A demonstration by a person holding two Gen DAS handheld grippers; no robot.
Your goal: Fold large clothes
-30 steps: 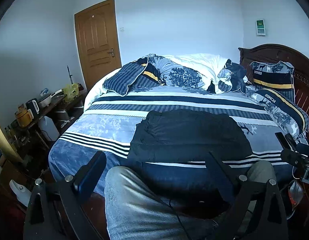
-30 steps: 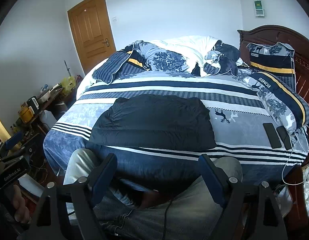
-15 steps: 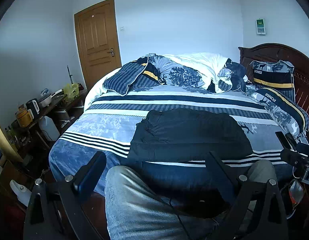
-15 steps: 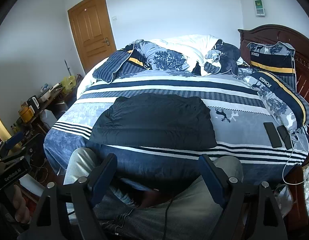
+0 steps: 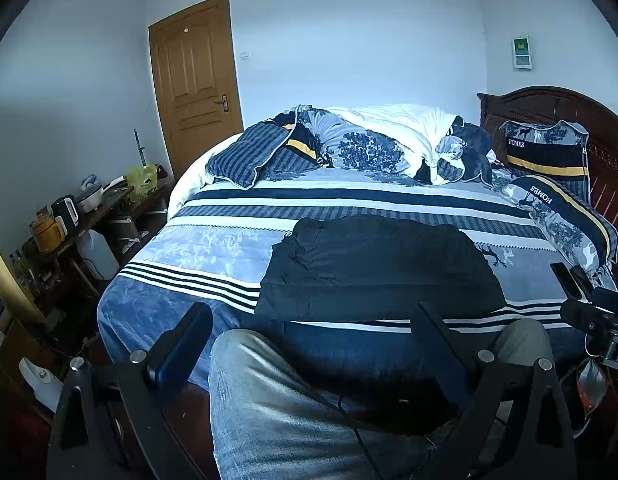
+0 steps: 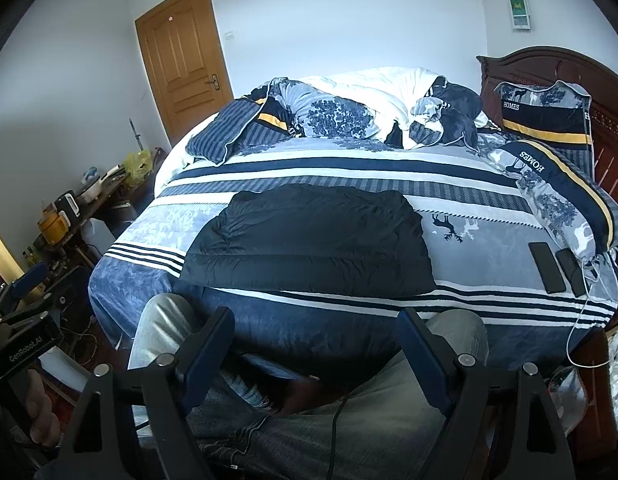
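Slippage worries me: with both my left gripper (image 5: 309,344) and right gripper (image 6: 315,340) wide open and empty, the puffy black jacket (image 6: 309,240) may spring unfolded on the bed (image 6: 469,200).

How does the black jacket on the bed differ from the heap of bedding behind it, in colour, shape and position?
The black jacket is plain dark; the heap of bedding mixes white, blue print and stripes. The jacket lies flat in a neat folded block; the bedding is crumpled and piled high. The jacket is near the front edge of the bed; the bedding is at the far side. Both rest on the striped cover, untouched by any hand-held gripper.
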